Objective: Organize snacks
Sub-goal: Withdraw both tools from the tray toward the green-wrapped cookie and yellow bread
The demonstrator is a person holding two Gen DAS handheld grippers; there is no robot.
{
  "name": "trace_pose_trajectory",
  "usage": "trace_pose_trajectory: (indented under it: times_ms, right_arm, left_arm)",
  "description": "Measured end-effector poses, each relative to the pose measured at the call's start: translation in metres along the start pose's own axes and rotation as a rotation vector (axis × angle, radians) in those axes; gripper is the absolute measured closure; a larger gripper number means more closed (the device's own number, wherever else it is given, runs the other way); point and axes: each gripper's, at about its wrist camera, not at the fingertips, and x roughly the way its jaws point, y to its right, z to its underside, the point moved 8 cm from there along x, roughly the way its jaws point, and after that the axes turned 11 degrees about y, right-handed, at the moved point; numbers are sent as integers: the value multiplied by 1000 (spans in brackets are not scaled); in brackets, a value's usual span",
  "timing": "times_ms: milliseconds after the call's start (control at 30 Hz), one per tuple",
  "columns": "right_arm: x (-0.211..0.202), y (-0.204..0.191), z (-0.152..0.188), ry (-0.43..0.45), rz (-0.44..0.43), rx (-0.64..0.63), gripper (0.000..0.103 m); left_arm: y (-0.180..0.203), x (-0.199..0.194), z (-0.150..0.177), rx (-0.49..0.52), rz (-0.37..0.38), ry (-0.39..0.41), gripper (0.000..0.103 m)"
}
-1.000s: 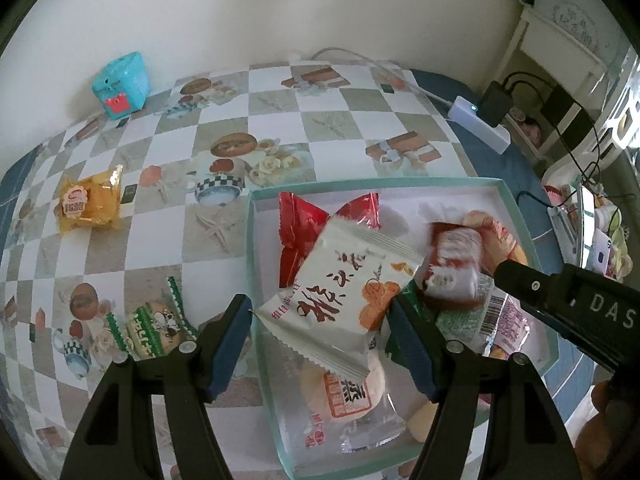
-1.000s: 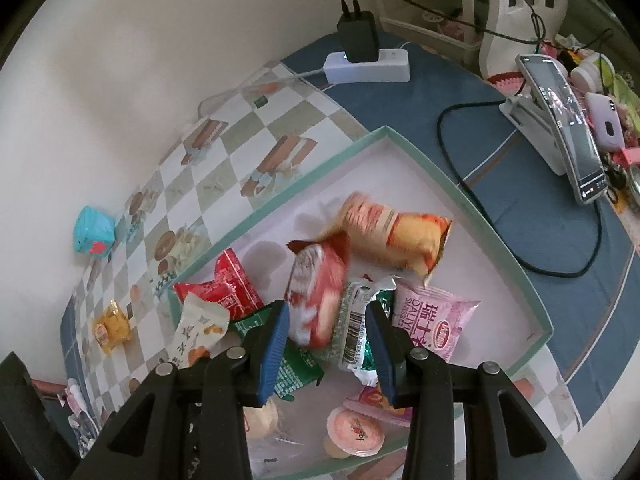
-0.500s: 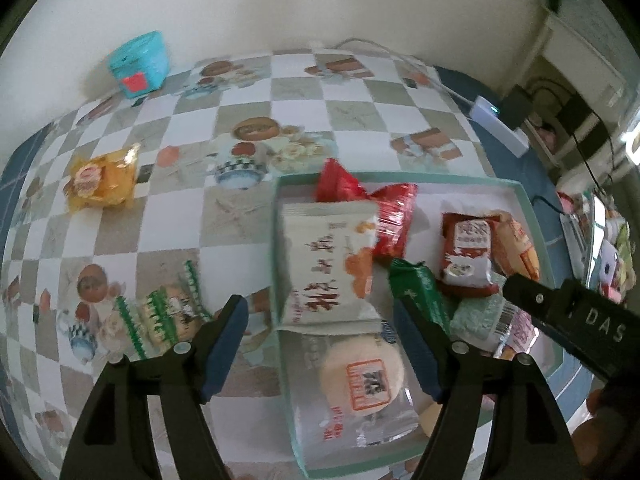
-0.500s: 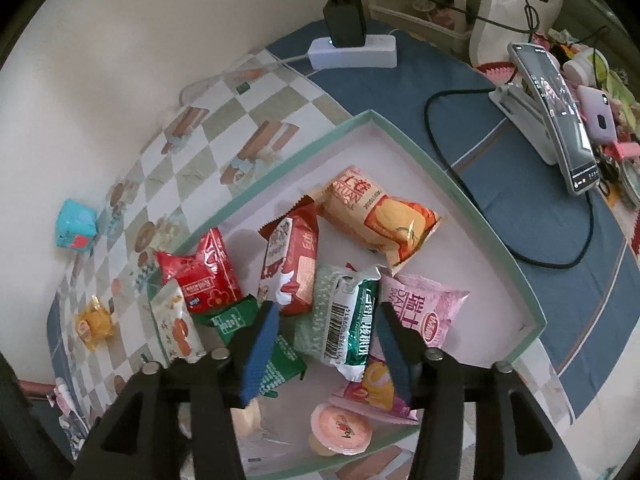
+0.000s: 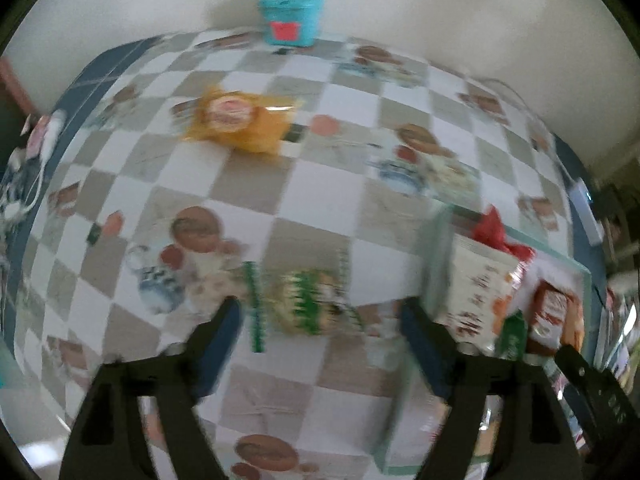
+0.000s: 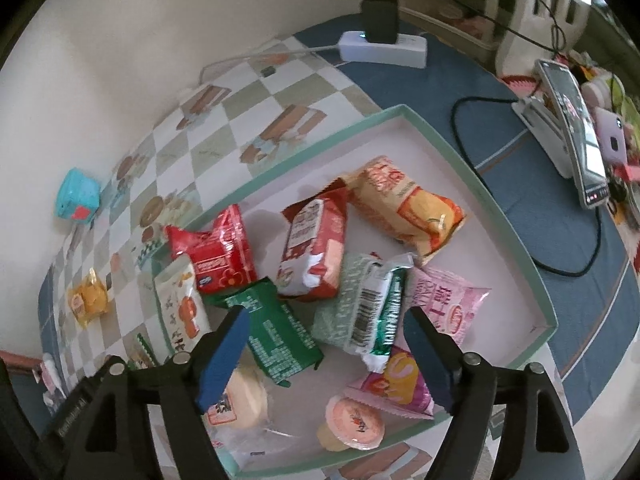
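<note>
Above the tray (image 6: 516, 236), both grippers' fingers spread empty; left view (image 5: 320, 344) seemingly faces a green-striped snack (image 5: 304, 300).

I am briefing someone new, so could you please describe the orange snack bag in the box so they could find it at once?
Start at the shallow green-rimmed box on the checkered tablecloth. Look toward its far end, nearest the white power strip. The orange snack bag lies there beside a dark red packet; it is the only puffy orange-and-yellow bag, and lies farthest from the tools.
</note>
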Motion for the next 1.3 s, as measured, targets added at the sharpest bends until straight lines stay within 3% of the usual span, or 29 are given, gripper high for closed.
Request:
trace_pose_trajectory:
  times_ms: [233,333,767,1300]
  right_arm:
    - [-3,-21,6,13,-7,-71,16]
    - [-5,-33,10,17,-24,-104,7]
    - [-11,-95,41,16,-114,-257,0]
    - [-7,-176,81,-11,-212,-407,0]
  left_arm:
    - [-48,2,-7,-116,-64,-10,7]
    - [-69,1,-11,-142,-110,5,7]
    - [-128,-13,-23,-88,-249,58,7]
    - [-167,-6,-17,-153,-266,24,7]
